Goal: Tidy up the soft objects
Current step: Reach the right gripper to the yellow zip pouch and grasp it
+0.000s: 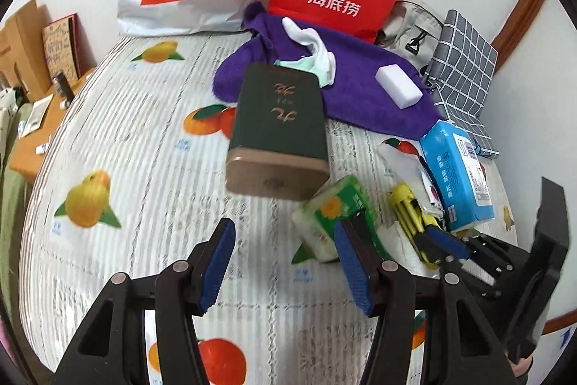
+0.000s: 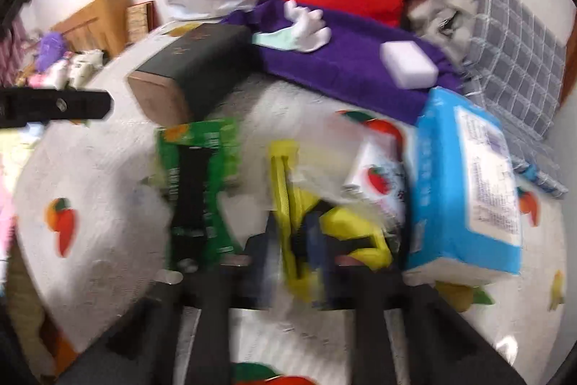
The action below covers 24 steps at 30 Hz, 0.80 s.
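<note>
We see left gripper (image 1: 285,262) low centre of left view, jaws wide, holding nothing. Green tissue pack (image 1: 333,217) just past its right finger, on fruit-print sheet (image 1: 108,132). Dark green box (image 1: 279,128) mid-frame. Right gripper (image 2: 306,240) blurred; yellow packet (image 2: 324,222) between its fingers, grip — we cannot tell. Blue tissue pack (image 2: 465,183) right of frame. Purple towel (image 1: 360,92) upper centre carries white sponge (image 1: 398,85).

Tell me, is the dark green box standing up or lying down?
Lying down. The dark green box rests on its long side on the fruit-print sheet, its brown end facing the camera.
</note>
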Motion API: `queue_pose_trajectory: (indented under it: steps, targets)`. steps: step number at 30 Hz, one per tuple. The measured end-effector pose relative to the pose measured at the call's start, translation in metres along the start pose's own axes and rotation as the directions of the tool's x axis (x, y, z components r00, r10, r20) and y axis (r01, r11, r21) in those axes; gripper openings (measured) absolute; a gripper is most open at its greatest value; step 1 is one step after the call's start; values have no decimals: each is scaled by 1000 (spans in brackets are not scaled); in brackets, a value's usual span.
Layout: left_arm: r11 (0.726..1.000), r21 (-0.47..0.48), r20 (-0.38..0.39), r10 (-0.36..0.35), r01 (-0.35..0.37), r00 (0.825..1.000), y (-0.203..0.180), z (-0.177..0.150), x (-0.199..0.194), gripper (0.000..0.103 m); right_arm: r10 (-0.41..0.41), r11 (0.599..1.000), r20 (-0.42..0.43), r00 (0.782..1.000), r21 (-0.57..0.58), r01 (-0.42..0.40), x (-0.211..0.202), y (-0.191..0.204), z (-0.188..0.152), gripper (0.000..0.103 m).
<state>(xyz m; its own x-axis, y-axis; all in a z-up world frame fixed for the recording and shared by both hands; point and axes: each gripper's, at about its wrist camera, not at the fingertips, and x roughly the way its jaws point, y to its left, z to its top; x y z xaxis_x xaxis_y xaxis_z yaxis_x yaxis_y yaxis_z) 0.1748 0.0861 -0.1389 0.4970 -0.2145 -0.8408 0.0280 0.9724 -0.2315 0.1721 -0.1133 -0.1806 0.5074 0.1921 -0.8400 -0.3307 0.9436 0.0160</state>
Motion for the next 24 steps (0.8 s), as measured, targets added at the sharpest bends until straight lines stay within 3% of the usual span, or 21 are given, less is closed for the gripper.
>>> queue_pose_trajectory:
  steps: [2, 6, 11, 14, 18, 24]
  targets:
    - [1000, -6, 3, -4, 4, 1000, 2, -3, -3, 55, 25, 1000, 35, 999, 5, -25, -15, 2, 0, 12]
    - [1000, -6, 8, 1, -1, 1000, 3, -9, -9, 55, 179, 979, 94, 979, 78, -187, -49, -4, 0, 12]
    - [1000, -17, 6, -3, 3, 1000, 2, -18, -10, 55, 242, 956, 144, 960, 135, -261, -79, -11, -11, 12]
    - [1000, -15, -8, -5, 5, 1000, -4, -26, -5, 55, 240, 951, 171, 955, 156, -267, -93, -16, -22, 12]
    - [1000, 11, -21, -8, 8, 1000, -20, -36, 3, 55, 168, 962, 181, 969, 185, -202, -101, -31, -39, 12]
    - [996, 81, -29, -26, 28, 999, -58, -47, 18, 55, 143, 938, 183, 973, 287, -192, -104, -70, -71, 12]
